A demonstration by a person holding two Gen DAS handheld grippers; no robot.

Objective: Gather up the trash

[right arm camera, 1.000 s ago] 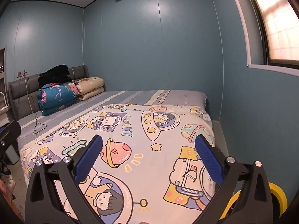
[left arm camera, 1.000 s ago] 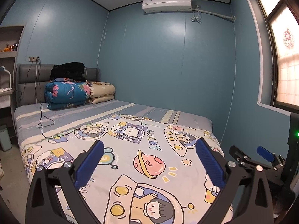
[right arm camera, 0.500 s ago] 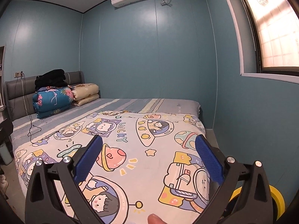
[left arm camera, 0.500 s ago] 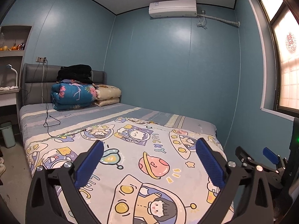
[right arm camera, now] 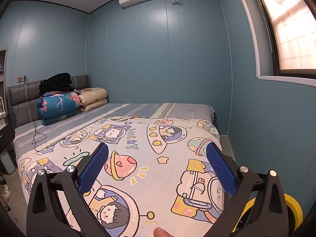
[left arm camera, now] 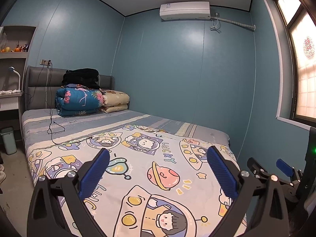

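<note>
Claws first: we hold the left gripper (left arm camera: 158, 169) and the right gripper (right arm camera: 157, 166) with jaws spread wide and nothing between the blue pads. Both hang level over the foot of the bed (left arm camera: 138, 169), pointing across the cartoon quilt toward the headboard. In the left view the right gripper (left arm camera: 276, 169) shows at the lower right edge, just beside us.

Over the last second our views have swung: the air conditioner (left arm camera: 184, 10) has drifted rightward in the left view and the room sits a little differently in both, while the jaws have kept the same wide gap. We read that as scanning or repositioning, not as a reach for anything.

As for trash, we see none we can name on the quilt. A black cable (left arm camera: 53, 126) trails over the mattress; folded bedding (left arm camera: 79, 100) is stacked by the headboard. A pale green bin (left arm camera: 8, 140) stands on the floor left of the bed, well apart from both claws; its inside is hidden. So the scene fits either a search under way or a bed already cleared, and we cannot tell which.
</note>
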